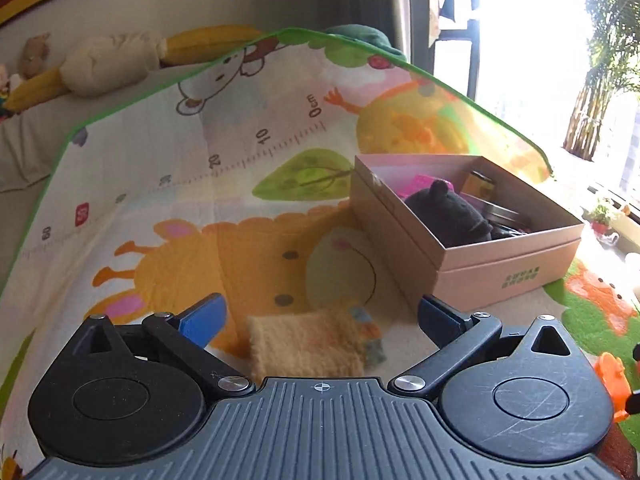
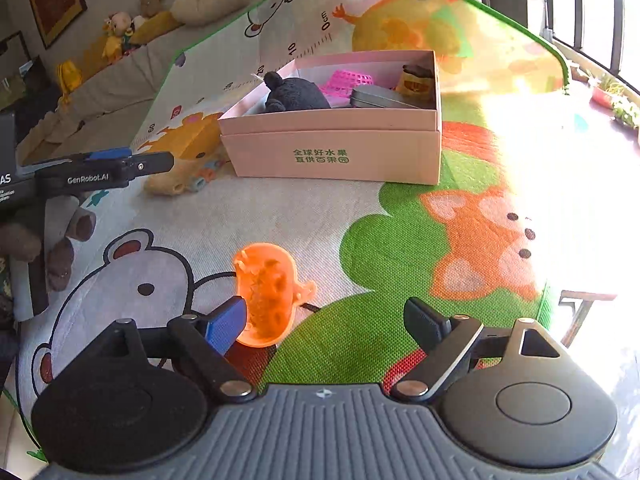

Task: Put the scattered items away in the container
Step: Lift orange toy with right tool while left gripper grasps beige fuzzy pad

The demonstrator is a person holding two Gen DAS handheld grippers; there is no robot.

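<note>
A pink cardboard box [image 1: 500, 264] [image 2: 332, 152] stands on the play mat and holds a black plush [image 1: 448, 210] [image 2: 296, 94], a pink mesh piece [image 2: 348, 80], a grey tin [image 2: 380, 98] and a small yellow-brown item [image 2: 414, 82]. My left gripper [image 1: 320, 324] is open just above a yellow knitted pouch [image 1: 308, 344] [image 2: 180, 178] lying on the mat left of the box. My right gripper [image 2: 328, 324] is open and empty; an orange translucent toy [image 2: 266, 294] [image 1: 610, 376] lies on the mat by its left finger.
The colourful play mat [image 2: 400, 248] has a green border. Behind it a grey sofa [image 2: 112, 92] carries plush toys and cushions. A bright window with plants is at the right. The left gripper's body [image 2: 80, 178] shows at the left of the right wrist view.
</note>
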